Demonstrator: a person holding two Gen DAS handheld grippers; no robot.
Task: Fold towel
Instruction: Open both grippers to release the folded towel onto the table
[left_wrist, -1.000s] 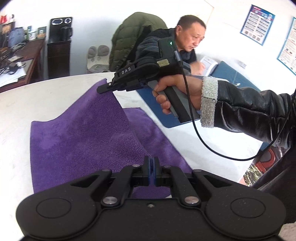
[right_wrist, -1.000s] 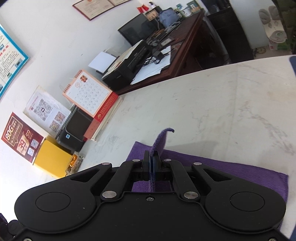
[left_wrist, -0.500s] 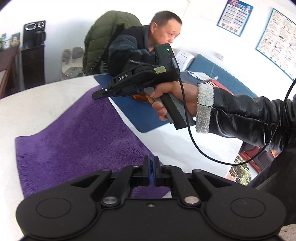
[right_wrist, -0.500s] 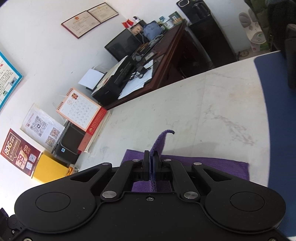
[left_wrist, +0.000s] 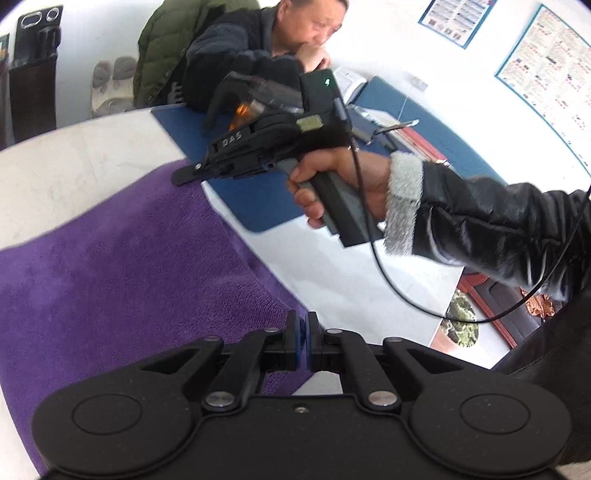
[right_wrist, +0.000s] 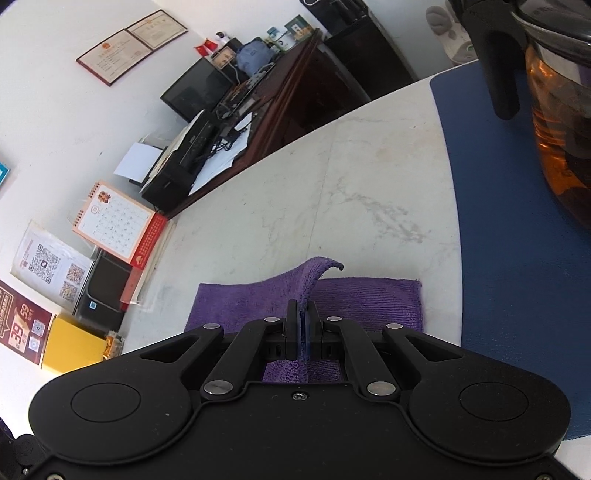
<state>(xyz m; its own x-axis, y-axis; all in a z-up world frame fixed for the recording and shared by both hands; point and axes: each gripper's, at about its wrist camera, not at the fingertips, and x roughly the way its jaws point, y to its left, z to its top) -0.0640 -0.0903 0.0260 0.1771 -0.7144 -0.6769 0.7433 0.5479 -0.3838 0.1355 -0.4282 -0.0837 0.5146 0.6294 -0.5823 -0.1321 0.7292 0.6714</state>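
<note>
The purple towel (left_wrist: 122, 266) lies doubled on the white table (left_wrist: 74, 166). My left gripper (left_wrist: 302, 332) is shut on its near right corner, low over the table. The right gripper (left_wrist: 179, 178), held in a hand with a black sleeve, is at the towel's far right corner. In the right wrist view the right gripper (right_wrist: 303, 317) is shut on that corner, and a flap of cloth sticks up from between its fingers. The lower layer of the towel (right_wrist: 369, 299) lies flat just beyond, its edge near the blue mat.
A blue mat (right_wrist: 517, 277) lies right of the towel, and a glass teapot (right_wrist: 557, 129) of amber tea stands on it. A person (left_wrist: 240, 48) sits behind the table. A calendar (right_wrist: 114, 221) and a yellow box (right_wrist: 74, 347) stand at the table's far side.
Both grippers have carried the towel's raised edge across and down. The lifted half now lies over the lower layer. The right gripper has come closer to the blue mat and the teapot.
</note>
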